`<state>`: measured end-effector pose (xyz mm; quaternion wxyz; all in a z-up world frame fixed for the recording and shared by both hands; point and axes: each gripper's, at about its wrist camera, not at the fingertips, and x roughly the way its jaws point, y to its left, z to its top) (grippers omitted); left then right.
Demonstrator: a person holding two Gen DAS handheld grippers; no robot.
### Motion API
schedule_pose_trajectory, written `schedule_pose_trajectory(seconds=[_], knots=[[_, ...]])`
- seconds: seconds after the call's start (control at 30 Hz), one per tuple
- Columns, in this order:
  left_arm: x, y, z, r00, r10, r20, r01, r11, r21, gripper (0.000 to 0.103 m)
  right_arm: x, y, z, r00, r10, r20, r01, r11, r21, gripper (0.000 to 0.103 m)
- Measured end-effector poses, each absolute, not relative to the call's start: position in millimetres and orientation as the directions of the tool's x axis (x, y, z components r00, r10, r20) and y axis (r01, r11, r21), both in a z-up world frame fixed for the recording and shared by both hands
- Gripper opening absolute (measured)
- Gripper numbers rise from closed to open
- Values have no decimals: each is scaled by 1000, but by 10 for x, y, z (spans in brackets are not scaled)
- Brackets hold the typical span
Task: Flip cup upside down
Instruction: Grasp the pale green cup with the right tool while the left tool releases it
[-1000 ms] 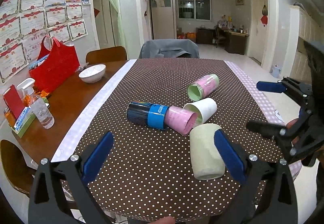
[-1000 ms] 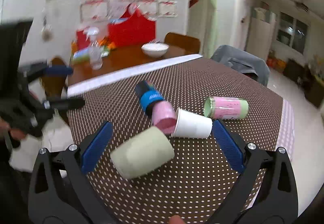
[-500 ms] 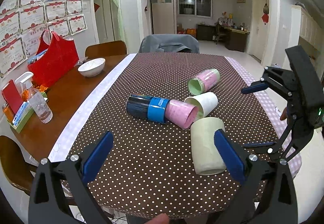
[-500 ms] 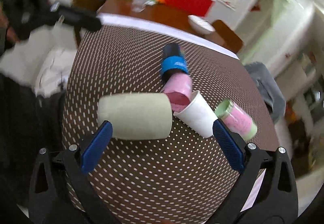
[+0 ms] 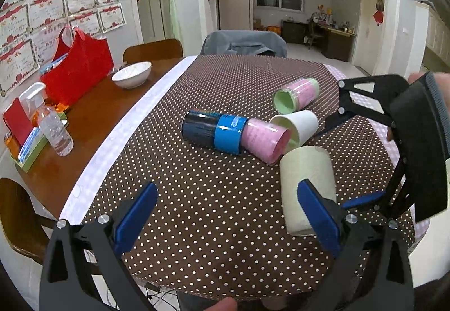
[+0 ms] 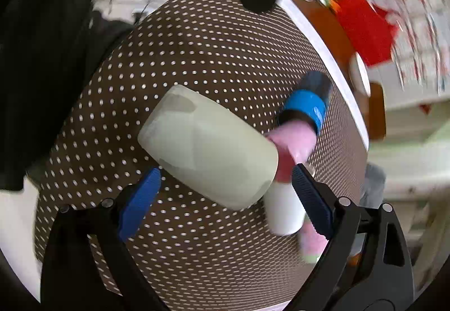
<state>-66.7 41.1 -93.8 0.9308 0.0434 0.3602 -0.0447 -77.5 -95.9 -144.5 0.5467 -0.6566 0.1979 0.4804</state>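
Note:
A pale green cup point(image 5: 308, 184) lies on its side on the brown dotted tablecloth point(image 5: 211, 212), near the table's front right. My left gripper point(image 5: 225, 212) is open and empty, low over the cloth, its right finger in front of the cup. My right gripper point(image 6: 222, 198) is open, rolled steeply, and hangs right above the cup point(image 6: 208, 153), its blue pads point(image 6: 140, 198) on either side of the cup without touching. In the left wrist view the right gripper point(image 5: 348, 161) comes in from the right.
A black, blue and pink cup point(image 5: 233, 136), a white paper cup point(image 5: 298, 125) and a pink and green cup point(image 5: 298, 94) lie beside the green one. A white bowl point(image 5: 132, 74), red bag point(image 5: 76, 69) and bottle point(image 5: 54, 128) stand on the wooden table at left.
My right gripper has rolled over and dropped closer to the pale green cup, which now fills the gap between its fingers. The left gripper has barely moved. The cups lie where they were.

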Motion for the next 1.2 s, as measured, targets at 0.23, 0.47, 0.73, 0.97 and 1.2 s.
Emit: schedule_pose_trajectory(seconds=[0.23, 0.47, 0.73, 0.97, 1.2], knots=[[-594, 503, -1104, 703, -15, -711, 79, 995, 57, 98, -913, -808, -1619, 446, 211, -870, -663, -575, -480, 88], [-517, 538, -1217, 681, 17, -732, 69, 994, 87, 98, -883, -692, -1835, 425, 172, -889, -618, -662, -424, 81], [-457, 573, -1285, 664, -4, -748, 81, 995, 67, 98, -808, -593, -1855, 391, 163, -906, -688, -603, -405, 77], [-465, 570, -1261, 670, -28, -742, 101, 993, 53, 98, -687, -613, -1741, 389, 185, -902, -801, -415, -431, 76], [-553, 512, -1152, 698, -57, -714, 141, 988, 59, 98, -444, -761, -1552, 367, 249, -896, -922, -35, -387, 76]])
